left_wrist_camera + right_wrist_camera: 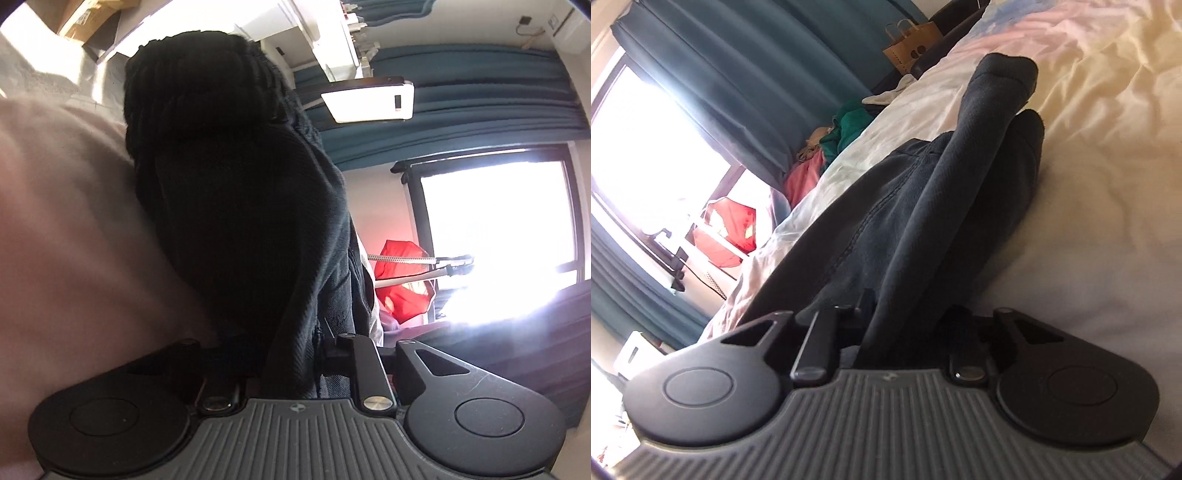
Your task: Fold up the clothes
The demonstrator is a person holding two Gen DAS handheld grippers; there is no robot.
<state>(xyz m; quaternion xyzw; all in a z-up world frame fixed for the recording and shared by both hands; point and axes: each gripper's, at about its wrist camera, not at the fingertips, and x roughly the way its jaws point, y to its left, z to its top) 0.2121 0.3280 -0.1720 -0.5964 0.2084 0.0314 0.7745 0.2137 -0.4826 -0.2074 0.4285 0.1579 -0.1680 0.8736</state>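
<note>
Both claws, left claw (291,354) and right claw (905,325), are clamped on the dark garment (923,206), which runs lengthwise straight ahead of each, trailing onto the bed (1089,184) near its window-side edge.

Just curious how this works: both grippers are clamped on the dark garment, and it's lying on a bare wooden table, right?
Not quite. Both the left gripper and the right gripper are clamped on the dark garment, but it lies on a bed covered with a pale, rumpled sheet, not a bare wooden table. The right wrist view shows this.
</note>
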